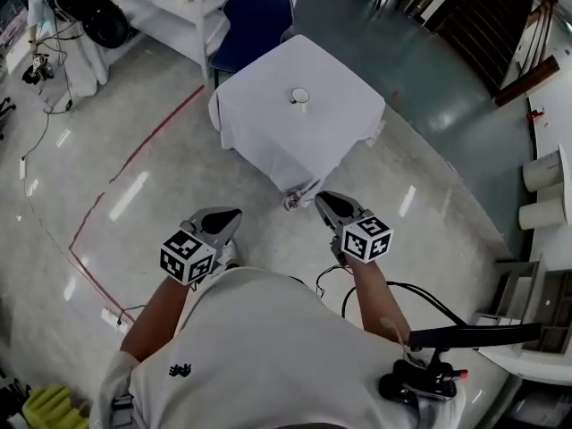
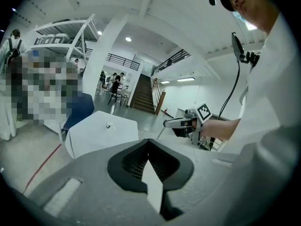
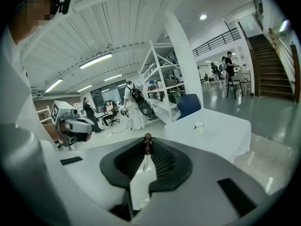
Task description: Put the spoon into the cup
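A small clear cup (image 1: 298,96) stands on a table (image 1: 268,132) draped in white cloth, some way ahead of me. In the right gripper view the cup (image 3: 199,125) sits beyond my right gripper (image 3: 147,142), which is shut on a spoon (image 3: 147,139); its brown handle end pokes up between the pads and the rest hangs below. The left gripper view shows that right gripper (image 2: 165,123) with the thin spoon (image 2: 161,131) dangling from it. My left gripper (image 2: 148,142) is shut and empty. Both grippers (image 1: 234,213) (image 1: 319,197) are held over the floor, short of the table.
A blue chair (image 1: 257,12) stands behind the table. A white bench (image 1: 170,7) with gear is at the far left. Red tape (image 1: 134,159) runs across the floor. White cylinders (image 1: 541,172) and shelving stand at the right. People are in the background.
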`<state>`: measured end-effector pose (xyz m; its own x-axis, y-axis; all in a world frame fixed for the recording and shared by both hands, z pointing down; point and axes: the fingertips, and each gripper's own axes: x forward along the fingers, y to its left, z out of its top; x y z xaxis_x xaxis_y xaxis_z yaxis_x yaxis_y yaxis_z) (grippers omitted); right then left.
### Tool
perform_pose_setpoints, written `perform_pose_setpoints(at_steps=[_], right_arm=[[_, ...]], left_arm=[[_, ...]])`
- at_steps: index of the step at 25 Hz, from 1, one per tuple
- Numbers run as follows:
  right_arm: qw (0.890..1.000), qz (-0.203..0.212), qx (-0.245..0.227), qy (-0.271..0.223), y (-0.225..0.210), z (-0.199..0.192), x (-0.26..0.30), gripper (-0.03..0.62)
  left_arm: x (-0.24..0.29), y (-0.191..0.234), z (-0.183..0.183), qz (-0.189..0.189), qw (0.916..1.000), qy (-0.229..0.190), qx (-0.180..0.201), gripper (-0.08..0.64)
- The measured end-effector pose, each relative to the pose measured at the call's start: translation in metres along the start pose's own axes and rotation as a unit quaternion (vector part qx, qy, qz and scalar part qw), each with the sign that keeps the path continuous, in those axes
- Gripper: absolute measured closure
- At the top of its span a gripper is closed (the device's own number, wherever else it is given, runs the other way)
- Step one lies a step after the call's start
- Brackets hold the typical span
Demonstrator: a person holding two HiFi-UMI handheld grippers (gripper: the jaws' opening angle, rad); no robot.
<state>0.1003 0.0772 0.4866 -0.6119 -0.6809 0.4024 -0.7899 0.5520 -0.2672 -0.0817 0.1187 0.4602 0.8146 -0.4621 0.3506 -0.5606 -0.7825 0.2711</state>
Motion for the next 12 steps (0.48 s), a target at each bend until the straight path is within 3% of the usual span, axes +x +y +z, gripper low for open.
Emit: perform_pose_setpoints(at_steps=[6, 12], right_arm=[[0.999, -0.044, 0.008, -0.003, -0.031, 0.046, 0.054, 0.543], [0.997, -0.069, 0.029, -0.001, -0.086, 0.071, 0.088, 0.543]], left_arm=[[-0.018, 0.074, -0.002, 0.012, 0.9996, 0.012, -0.020, 0.552], [-0.002, 0.105, 0.006, 0.020, 0.9989, 0.009, -0.042, 0.552]])
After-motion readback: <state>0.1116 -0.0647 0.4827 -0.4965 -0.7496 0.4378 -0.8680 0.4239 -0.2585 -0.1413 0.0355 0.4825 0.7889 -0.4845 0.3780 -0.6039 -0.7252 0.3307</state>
